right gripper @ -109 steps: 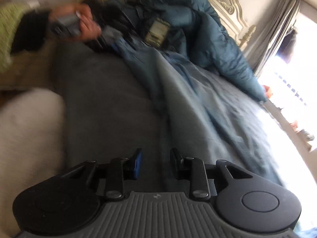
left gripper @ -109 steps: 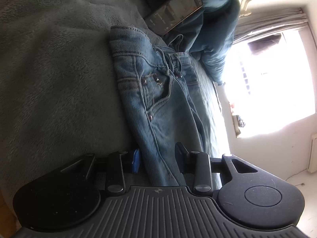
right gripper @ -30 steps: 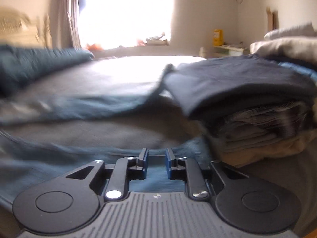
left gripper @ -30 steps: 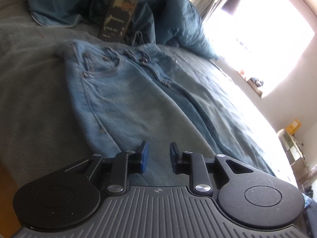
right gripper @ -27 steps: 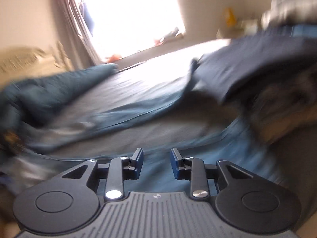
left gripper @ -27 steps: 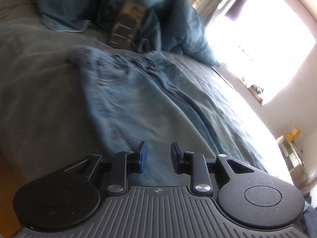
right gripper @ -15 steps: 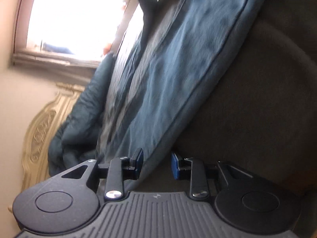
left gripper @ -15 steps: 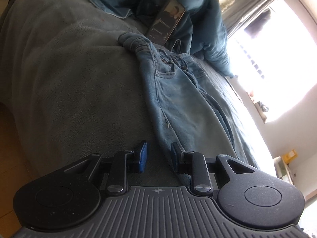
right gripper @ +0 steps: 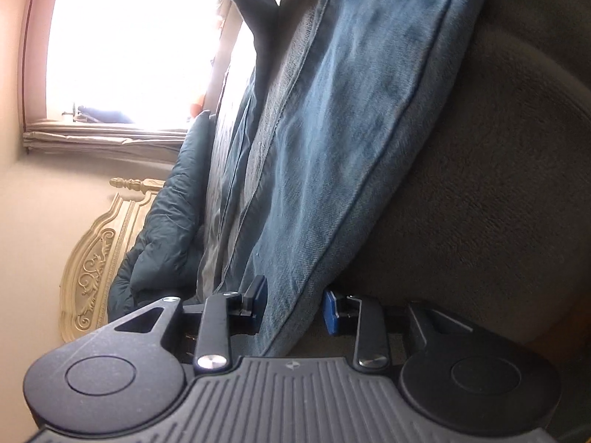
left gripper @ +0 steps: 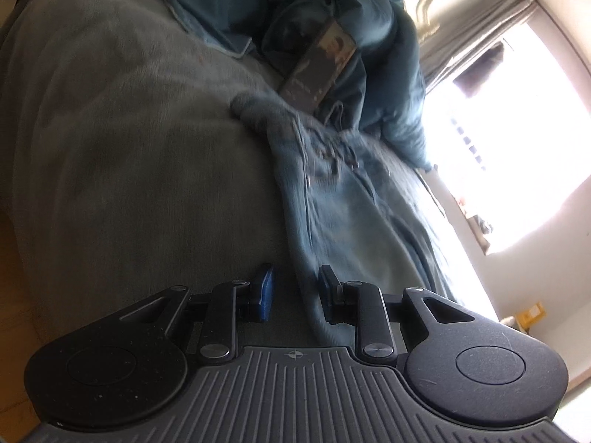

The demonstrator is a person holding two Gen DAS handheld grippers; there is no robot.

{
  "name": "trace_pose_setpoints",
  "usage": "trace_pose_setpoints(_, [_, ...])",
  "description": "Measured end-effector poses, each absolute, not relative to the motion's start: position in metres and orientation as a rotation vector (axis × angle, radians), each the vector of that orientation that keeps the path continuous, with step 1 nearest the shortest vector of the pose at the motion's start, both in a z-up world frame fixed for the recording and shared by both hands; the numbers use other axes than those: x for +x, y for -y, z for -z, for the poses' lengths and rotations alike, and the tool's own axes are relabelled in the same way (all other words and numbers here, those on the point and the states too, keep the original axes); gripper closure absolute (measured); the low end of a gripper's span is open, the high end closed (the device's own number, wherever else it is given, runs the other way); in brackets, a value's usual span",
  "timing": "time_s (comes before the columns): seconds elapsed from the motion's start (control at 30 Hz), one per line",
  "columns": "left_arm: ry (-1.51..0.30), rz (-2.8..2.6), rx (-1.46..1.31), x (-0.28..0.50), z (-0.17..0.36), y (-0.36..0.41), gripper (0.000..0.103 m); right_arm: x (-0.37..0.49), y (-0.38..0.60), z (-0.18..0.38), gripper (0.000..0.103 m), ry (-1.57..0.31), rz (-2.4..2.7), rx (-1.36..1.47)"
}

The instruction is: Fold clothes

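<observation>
— Two grippers, what are they doing?
— Left gripper (left gripper: pixel 293 291) and right gripper (right gripper: pixel 294 304) both have their jaws apart, each straddling an edge of the faded blue denim jeans (left gripper: pixel 343 214).
— Where do the jeans lie?
— Stretched along the grey fleece blanket (left gripper: pixel 129 140), near a rumpled teal duvet (left gripper: pixel 373 48).
</observation>
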State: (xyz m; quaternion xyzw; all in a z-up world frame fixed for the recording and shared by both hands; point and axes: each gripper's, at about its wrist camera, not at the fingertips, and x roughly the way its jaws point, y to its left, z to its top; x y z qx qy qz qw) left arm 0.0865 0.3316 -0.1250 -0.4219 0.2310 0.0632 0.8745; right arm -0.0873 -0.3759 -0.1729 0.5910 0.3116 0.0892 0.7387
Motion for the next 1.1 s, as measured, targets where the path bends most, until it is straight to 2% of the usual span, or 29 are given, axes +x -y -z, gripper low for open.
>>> trace_pose_setpoints(0.33, [-0.402,-0.171,-0.954,0.119,0.124,-0.358,0.078,-0.089,0.378,0.173,0.071,-0.651,-0.198,1.299])
trace_pose_setpoints(0.4, [-0.390,-0.185,-0.972,0.123,0.124,-0.361,0.079,-0.089,0.377,0.168,0.075,-0.639,-0.206,1.274])
trace_pose_setpoints(0.47, [-0.377,-0.198,-0.963,0.127,0.121,-0.362,0.084,-0.088,0.376,0.160,0.088,-0.614,-0.224,1.236])
trace_pose_setpoints(0.57, [-0.360,-0.203,-0.921,0.131,0.114,-0.360,0.089,-0.082,0.373,0.145,0.094,-0.587,-0.248,1.161])
trace_pose_setpoints(0.73, [-0.348,-0.206,-0.934,0.131,0.105,-0.360,0.096,-0.065,0.365,0.113,0.097,-0.541,-0.272,1.033])
trace_pose_setpoints(0.9, [-0.302,-0.168,-0.960,0.142,0.080,-0.357,0.097,-0.034,0.359,0.060,0.097,-0.435,-0.320,0.895])
trace_pose_setpoints(1.1, [-0.278,-0.131,-0.900,0.190,0.041,-0.340,0.097,0.031,0.365,0.008,0.097,-0.363,-0.338,0.823])
